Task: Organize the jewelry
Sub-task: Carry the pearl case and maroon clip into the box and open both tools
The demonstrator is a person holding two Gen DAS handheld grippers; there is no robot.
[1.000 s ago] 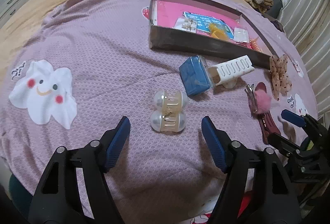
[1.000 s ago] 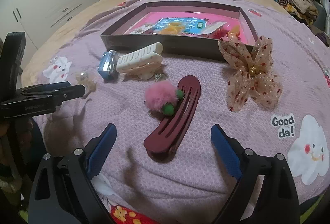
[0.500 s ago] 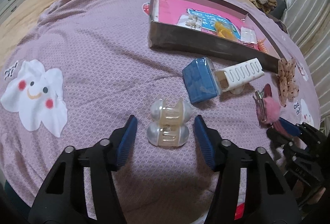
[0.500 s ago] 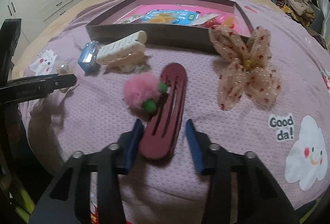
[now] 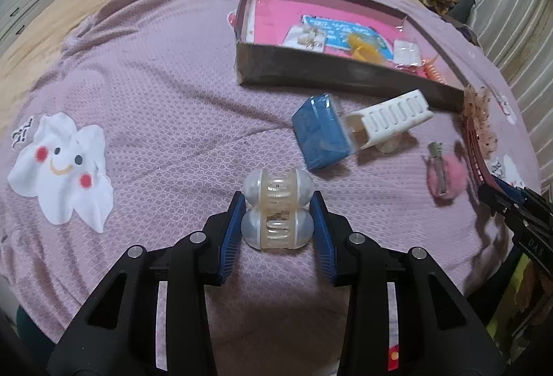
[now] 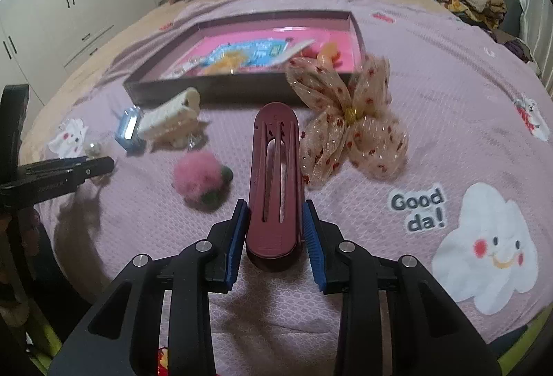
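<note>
The pearly claw clip (image 5: pixel 277 215) lies on the lilac bedspread (image 5: pixel 166 92), clamped at its sides by the left gripper (image 5: pixel 278 220), whose jaws have just been closing onto it; the gripper tilts steeply down. At 1 o'clock sits the dark tray (image 5: pixel 345 75). The right gripper (image 6: pixel 274 223) is clamped on the maroon hair clip (image 6: pixel 274 182), its far end pointing to 12 o'clock. Only the right wrist view shows the sheer bow (image 6: pixel 349 123) whole, at 1 o'clock, and the white wardrobe (image 6: pixel 69 6).
</note>
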